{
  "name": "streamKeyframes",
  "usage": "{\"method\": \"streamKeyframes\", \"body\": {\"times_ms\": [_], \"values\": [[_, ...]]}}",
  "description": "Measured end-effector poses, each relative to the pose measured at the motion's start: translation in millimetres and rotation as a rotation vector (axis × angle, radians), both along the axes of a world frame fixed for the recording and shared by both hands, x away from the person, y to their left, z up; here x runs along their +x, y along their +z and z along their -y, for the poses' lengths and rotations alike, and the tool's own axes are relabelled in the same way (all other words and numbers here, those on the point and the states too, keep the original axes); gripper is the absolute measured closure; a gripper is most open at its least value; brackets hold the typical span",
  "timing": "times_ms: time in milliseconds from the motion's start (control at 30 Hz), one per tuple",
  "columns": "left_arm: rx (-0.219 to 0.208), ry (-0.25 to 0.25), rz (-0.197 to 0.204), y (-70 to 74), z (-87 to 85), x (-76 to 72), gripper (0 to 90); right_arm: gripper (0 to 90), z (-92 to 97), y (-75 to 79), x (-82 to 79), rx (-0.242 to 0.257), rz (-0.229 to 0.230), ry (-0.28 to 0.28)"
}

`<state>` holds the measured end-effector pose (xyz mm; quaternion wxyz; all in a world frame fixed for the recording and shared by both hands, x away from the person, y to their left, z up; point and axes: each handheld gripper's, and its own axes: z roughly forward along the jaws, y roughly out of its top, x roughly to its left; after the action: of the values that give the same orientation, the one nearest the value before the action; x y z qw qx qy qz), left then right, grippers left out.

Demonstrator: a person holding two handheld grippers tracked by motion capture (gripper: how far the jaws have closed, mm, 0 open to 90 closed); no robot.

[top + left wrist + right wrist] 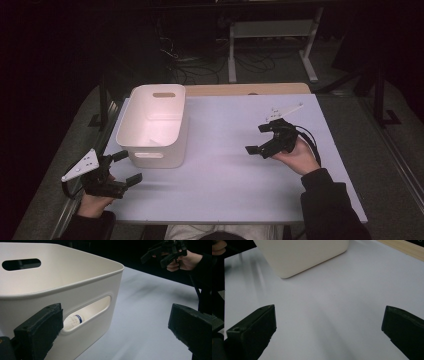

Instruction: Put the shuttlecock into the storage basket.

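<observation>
Smooth matt plastic bin, matt tabletop

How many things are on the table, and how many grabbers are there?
White plastic bin: 1
Small white bottle with blue label, inside the bin: 1
Black two-jaw grippers, left gripper and right gripper: 2
Total: 4

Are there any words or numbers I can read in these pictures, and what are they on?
No text can be read.
The white bottle seen through the handle slot of the white bin has a blue label, too small and blurred to read.
The bin, table and both grippers show no writing.
</observation>
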<state>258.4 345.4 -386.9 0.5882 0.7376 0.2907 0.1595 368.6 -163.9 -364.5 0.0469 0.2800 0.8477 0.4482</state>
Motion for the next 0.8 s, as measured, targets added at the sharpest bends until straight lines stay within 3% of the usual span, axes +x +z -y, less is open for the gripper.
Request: {"method": "streamKeyframes", "body": {"times_ms": [800], "values": [[0.002, 0.001, 0.000, 0.1, -0.1, 0.1, 0.0, 0.0, 24.9, -21.8, -29.6, 0.026, -0.003, -0.038]]}}
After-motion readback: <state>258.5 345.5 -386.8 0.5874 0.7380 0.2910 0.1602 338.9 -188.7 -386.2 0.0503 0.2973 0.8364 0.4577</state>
